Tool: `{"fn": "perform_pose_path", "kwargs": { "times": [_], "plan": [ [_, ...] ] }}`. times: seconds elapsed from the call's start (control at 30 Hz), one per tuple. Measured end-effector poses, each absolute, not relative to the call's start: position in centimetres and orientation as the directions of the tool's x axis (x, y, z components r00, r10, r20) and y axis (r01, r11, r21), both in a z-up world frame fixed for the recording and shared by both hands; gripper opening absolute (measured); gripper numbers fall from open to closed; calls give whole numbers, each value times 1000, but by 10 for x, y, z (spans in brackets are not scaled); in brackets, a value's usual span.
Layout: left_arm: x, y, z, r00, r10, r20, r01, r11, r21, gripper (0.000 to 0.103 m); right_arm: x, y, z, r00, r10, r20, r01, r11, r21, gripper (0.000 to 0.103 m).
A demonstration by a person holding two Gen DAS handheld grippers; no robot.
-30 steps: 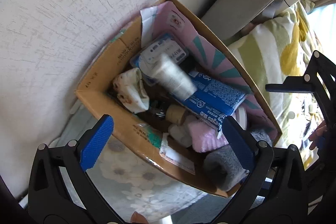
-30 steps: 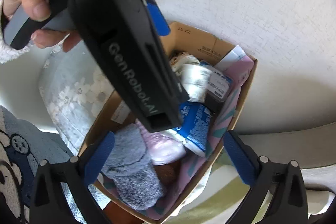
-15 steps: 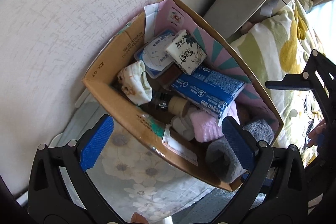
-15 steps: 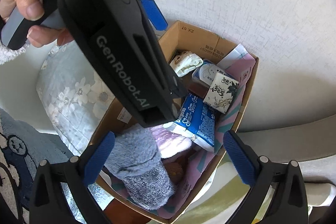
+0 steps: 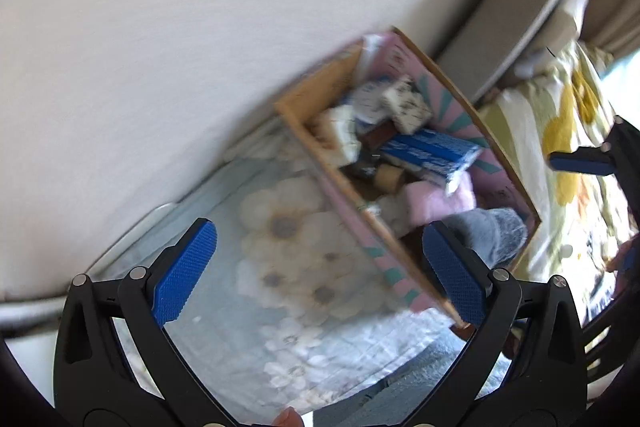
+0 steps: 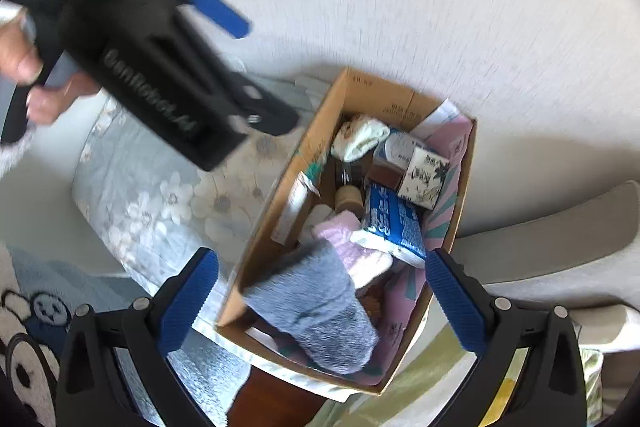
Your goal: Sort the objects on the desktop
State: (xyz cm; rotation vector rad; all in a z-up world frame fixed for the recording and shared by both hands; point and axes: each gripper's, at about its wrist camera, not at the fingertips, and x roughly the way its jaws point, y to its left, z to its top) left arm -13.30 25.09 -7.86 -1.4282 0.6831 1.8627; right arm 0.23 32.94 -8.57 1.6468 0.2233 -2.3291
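A cardboard box (image 6: pixel 316 143) stands against the white wall, also blurred in the left wrist view (image 5: pixel 304 131). It holds a black-and-white tissue pack (image 6: pixel 426 179), a blue pack (image 6: pixel 392 219), a white cloth (image 6: pixel 362 139), a pink fluffy item (image 6: pixel 348 243), a grey fluffy sock (image 6: pixel 320 303) and a small tan roll (image 6: pixel 349 197). My left gripper (image 5: pixel 320 271) is open and empty, back from the box over a floral cushion (image 5: pixel 288 267). My right gripper (image 6: pixel 322 297) is open and empty above the box's near end.
The left gripper's body (image 6: pixel 168 83) and the hand holding it fill the upper left of the right wrist view. A floral cushion (image 6: pixel 148 195) lies left of the box. A striped yellow-green blanket (image 5: pixel 568 147) lies to the right. A panda rug (image 6: pixel 28 327) is lower left.
The tissue pack fell from the left gripper into the box. The left gripper has since pulled back and left, away from the box. The right gripper drew back slightly.
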Motion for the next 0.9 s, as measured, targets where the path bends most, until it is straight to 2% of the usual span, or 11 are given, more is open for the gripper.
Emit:
{"fn": "perform_pose_path", "kwargs": {
  "times": [0.17, 0.33, 0.7, 0.9],
  "plan": [
    [-131, 193, -49, -328, 198, -924, -680, -728, 85, 103, -4, 307, -55, -393, -100, -914, 197, -980, 23, 103],
    [-120, 135, -22, -458, 209, -864, -573, -812, 108, 103, -9, 276, -37, -453, -86, -887, 90, -995, 50, 103],
    [-92, 25, -24, -545, 153, -825, -322, -946, 37, 103, 4, 213, -39, -526, -35, -850, -32, -998, 61, 103],
    [-75, -2, -36, -561, 125, -818, -270, -962, 38, 103, 19, 191, -56, -516, -37, -856, -82, -992, 92, 103]
  ]
}}
